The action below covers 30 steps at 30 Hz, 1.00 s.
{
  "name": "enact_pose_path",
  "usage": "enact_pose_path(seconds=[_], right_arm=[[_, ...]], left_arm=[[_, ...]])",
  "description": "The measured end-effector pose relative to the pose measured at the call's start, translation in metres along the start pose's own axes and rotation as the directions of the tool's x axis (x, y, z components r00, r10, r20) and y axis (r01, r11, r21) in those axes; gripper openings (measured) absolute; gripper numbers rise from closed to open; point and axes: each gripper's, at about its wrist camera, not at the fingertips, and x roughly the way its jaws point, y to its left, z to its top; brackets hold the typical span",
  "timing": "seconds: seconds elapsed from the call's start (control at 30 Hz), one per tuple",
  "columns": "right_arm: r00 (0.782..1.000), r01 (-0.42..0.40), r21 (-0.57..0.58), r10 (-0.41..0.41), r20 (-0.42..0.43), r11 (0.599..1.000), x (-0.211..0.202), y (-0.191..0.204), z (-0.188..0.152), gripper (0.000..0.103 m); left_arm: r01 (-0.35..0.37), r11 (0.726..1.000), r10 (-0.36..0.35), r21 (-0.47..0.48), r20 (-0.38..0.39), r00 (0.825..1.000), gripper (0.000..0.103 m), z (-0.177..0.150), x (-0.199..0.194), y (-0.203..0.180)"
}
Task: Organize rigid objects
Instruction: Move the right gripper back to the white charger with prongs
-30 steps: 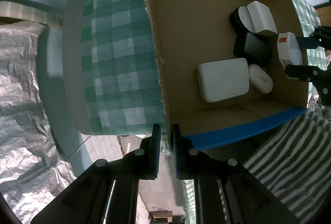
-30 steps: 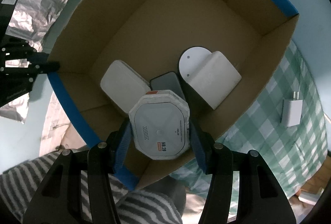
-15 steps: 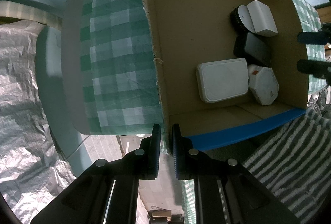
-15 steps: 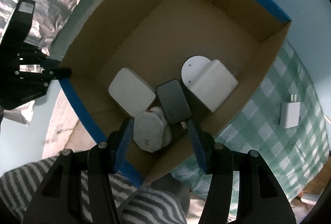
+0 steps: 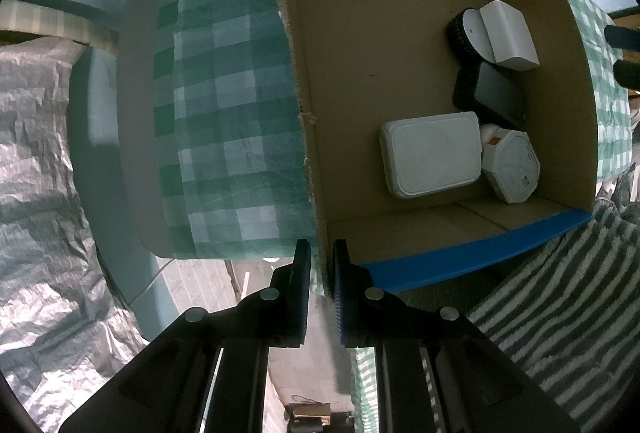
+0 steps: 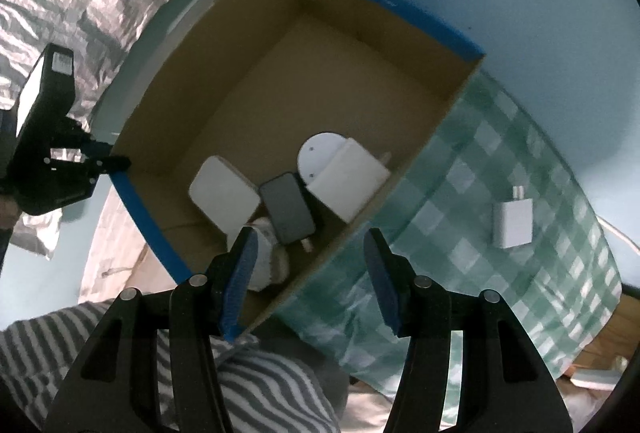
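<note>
Five devices lie in the cardboard box (image 5: 400, 33) at its blue-edged corner. Left gripper (image 5: 321, 265) pinches the box wall; right gripper (image 6: 310, 265) gapes empty above the rim.

A home, seemingly: green checked tablecloth (image 6: 500, 169) (frayed edge), striped towel (image 5: 560, 293), cardboard box (image 6: 400, 81).

One cardboard box (image 5: 420, 45). Inside: three white devices (image 5: 430, 153) (image 5: 510, 169) (image 5: 508, 33), one dark flat device (image 5: 498, 97), one round disc (image 6: 320, 151). One white charger (image 6: 512, 219) outside, at 3 o'clock.
</note>
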Motion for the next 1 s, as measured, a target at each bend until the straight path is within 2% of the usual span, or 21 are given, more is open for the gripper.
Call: enact_pose_path(seconds=[0.27,0.5,0.8,1.0], right_arm=[[1.000,0.027,0.021,-0.027,0.005,0.999,-0.009,-0.027,-0.002,0.055],[0.998,0.068,0.070,-0.068,-0.005,0.995,-0.008,-0.072,-0.006,0.055],[0.988,0.152,0.118,-0.145,-0.060,0.981,0.027,-0.153,-0.016,0.055],[0.985,0.159,0.140,-0.147,-0.093,0.977,0.054,-0.184,-0.018,0.055]], left_arm=[[0.002,1.000,-0.002,-0.013,-0.006,1.000,0.011,0.000,0.000,0.002],[-0.002,1.000,0.002,-0.025,-0.009,1.000,0.011,0.000,-0.001,0.002],[-0.010,1.000,0.010,-0.027,-0.011,1.000,0.011,0.001,-0.002,0.002],[-0.020,1.000,0.020,-0.024,-0.018,1.000,0.011,0.003,-0.003,0.000]])
